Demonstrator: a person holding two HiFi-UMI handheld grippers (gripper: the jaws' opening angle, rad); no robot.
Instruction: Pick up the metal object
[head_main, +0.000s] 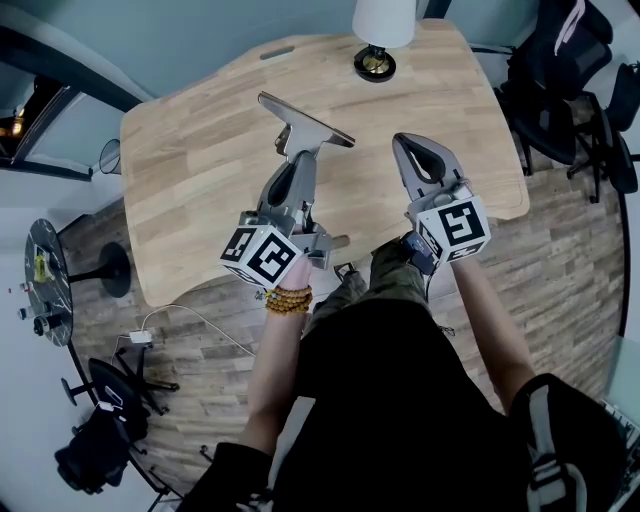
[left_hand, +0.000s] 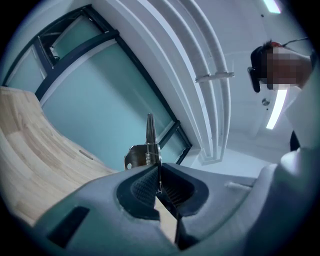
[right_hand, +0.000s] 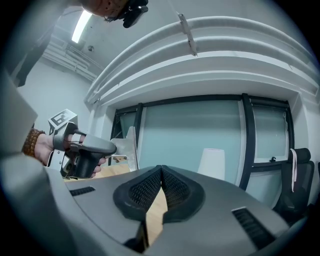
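The metal object is a flat T-shaped piece with a wide blade and a short stem. My left gripper is shut on the stem and holds it up over the wooden table. In the left gripper view the metal object stands upright out of the closed jaws of the left gripper, with a small spring showing on it. My right gripper hovers over the table's right side, shut with nothing in it. The right gripper view shows its own pads pressed together, and the left gripper with the metal object at its left.
A white lamp with a dark round base stands at the table's far edge; the same lamp appears in the right gripper view. Black chairs stand to the right, a round side table to the left. Glass partitions lie ahead.
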